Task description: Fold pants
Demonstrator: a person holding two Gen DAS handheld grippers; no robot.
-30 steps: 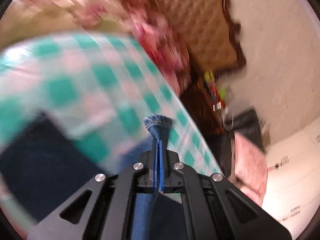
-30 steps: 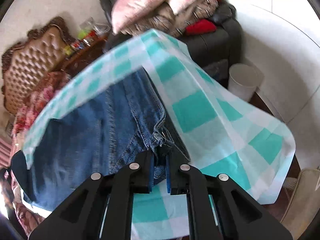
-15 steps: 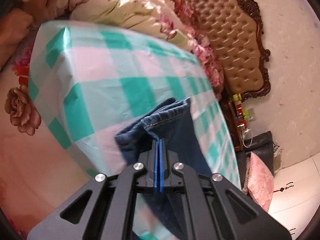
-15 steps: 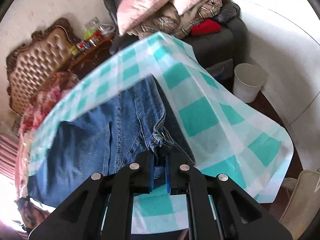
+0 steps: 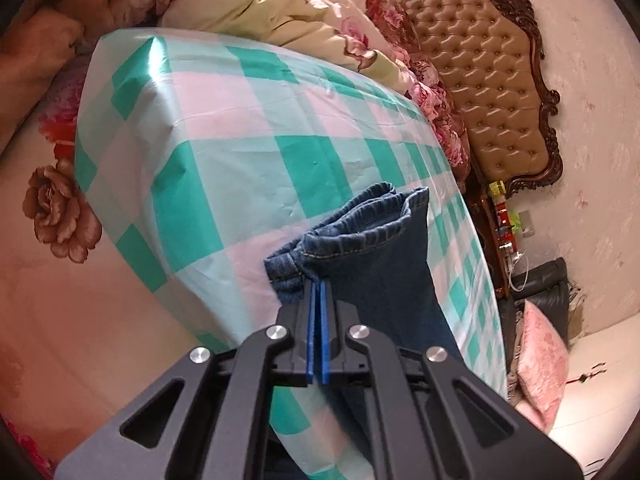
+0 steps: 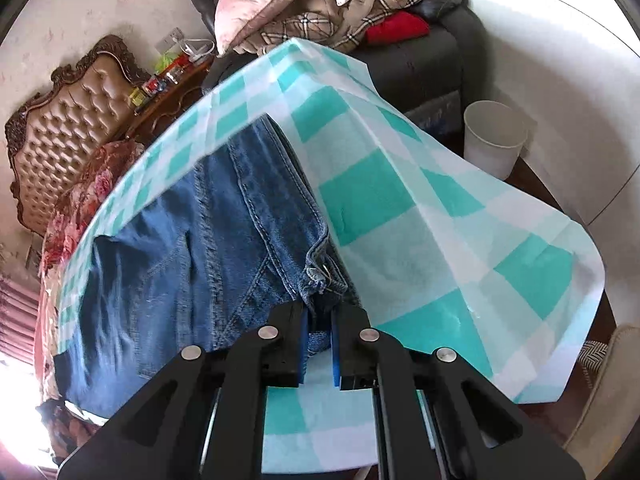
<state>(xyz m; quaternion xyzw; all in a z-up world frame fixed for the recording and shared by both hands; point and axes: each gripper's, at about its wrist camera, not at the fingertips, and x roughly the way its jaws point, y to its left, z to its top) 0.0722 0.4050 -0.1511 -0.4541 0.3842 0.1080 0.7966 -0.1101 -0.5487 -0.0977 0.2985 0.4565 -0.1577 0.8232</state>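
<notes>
Bedroom clutter, a tufted headboard [image 5: 492,92] and a floral quilt [image 5: 280,8] frame a table [image 5: 248,152] covered in a green-checked cloth, on which blue denim pants [image 6: 208,248] are spread. The hem end of the legs [image 5: 360,236] is pinched between the closed blue pads of the left hand-held gripper [image 5: 318,292]; the waistband by the button is clamped in the right hand-held gripper [image 6: 318,320], jaws nearly closed on thick denim. A lengthwise fold appears underway. Next, the hems would need carrying toward the waistband, edges kept aligned.
</notes>
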